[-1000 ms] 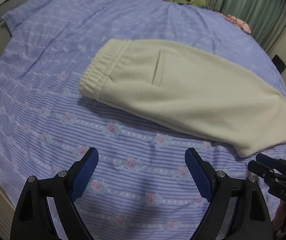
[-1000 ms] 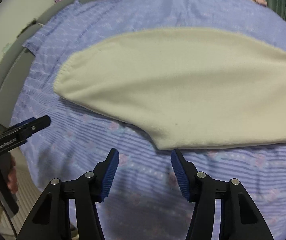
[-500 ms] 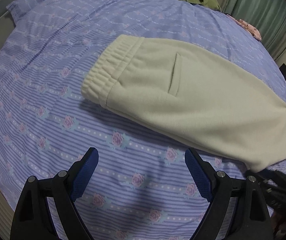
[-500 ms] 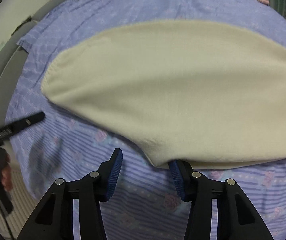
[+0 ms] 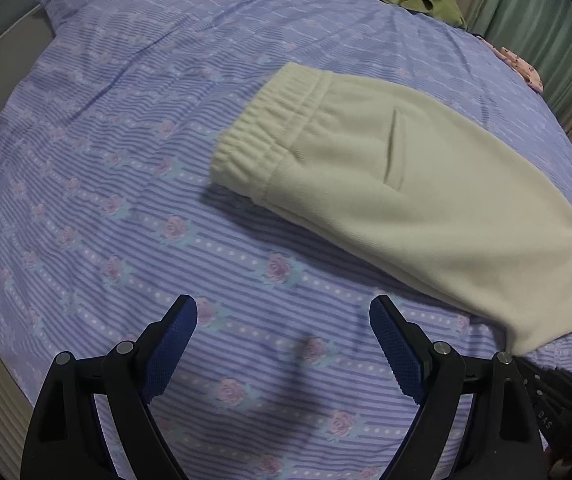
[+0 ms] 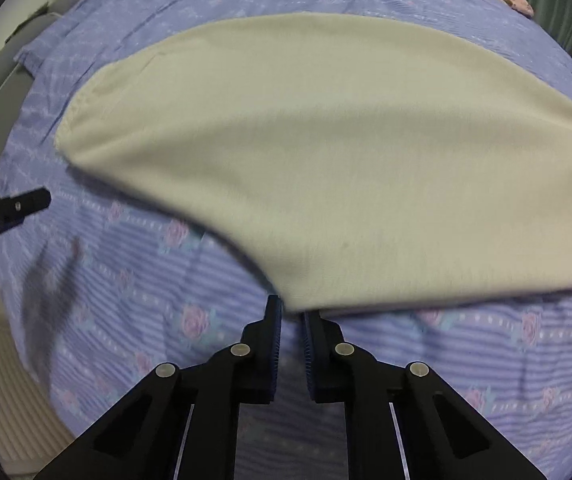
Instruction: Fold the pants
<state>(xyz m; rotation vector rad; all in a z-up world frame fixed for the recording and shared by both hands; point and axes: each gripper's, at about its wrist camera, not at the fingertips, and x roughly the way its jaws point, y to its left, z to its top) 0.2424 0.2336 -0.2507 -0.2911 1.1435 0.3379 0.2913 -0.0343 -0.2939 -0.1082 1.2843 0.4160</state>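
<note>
Since earlier, right gripper (image 6: 291,314) jaws narrow onto soft pants (image 6: 326,152) hem corner; we note left gripper (image 5: 284,320) jaws wide.

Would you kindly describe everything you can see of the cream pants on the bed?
The cream pants look like soft fleece, with a gathered elastic waistband and a slit pocket. They lie flat, apparently folded leg over leg, on the purple floral bedsheet. The right gripper, nearly shut, meets the hem corner nearest it; an actual pinch is unclear. The left gripper is open, apart from them.
</note>
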